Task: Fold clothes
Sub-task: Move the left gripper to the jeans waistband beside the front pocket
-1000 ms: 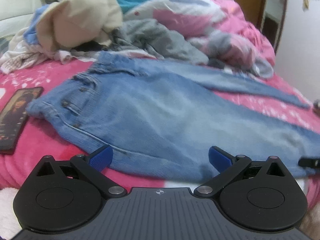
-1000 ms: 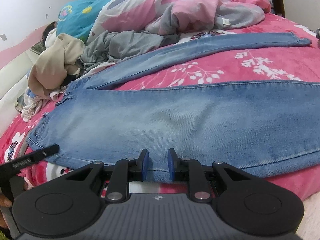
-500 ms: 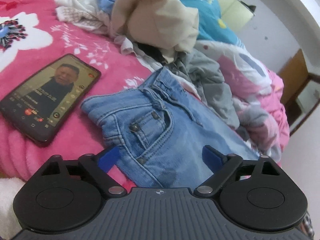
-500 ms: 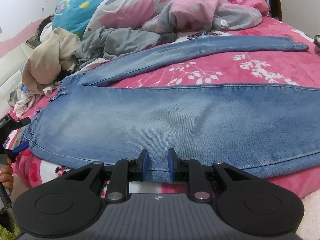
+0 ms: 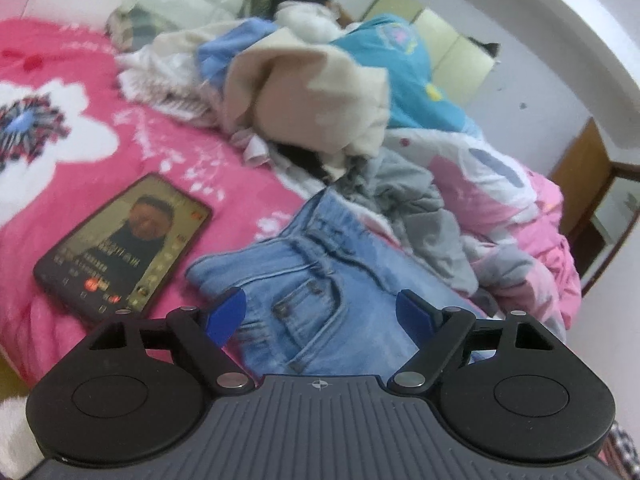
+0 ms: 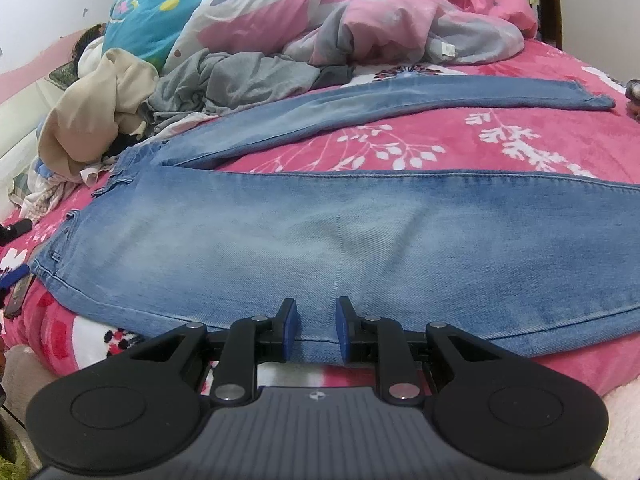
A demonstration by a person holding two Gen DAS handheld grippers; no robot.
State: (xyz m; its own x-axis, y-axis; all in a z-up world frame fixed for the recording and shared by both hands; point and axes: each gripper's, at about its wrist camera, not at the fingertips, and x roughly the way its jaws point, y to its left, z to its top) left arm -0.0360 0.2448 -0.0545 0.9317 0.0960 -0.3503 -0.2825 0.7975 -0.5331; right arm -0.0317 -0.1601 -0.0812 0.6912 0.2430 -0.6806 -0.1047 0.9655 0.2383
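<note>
Since a second ago the left gripper [image 5: 320, 316] has swung from the middle of the jeans [image 5: 320, 292] to their waistband corner and rolled, so the bed now looks tilted; its jaws came in a little from their widest.

Left wrist view: the jaws stand wide apart, the pocket corner of the jeans lying between the blue pads without either pad pressing on it. A phone [image 5: 124, 244] with a lit screen lies on the pink flowered blanket [image 5: 60, 184] just left of the waistband. Behind are a beige garment [image 5: 312, 96], a grey garment [image 5: 416, 208] and a person lying under a teal cover [image 5: 404, 68].

Right wrist view: the right gripper [image 6: 316, 330] has its jaws narrowly apart at the near edge of the jeans [image 6: 320, 232]; a strip of denim hem sits between the pads, but I cannot tell whether they pinch it. The jeans lie flat across the blanket [image 6: 440, 140], legs spread in a V toward the right. A pink and grey quilt [image 6: 400, 12] is heaped beyond.
</note>
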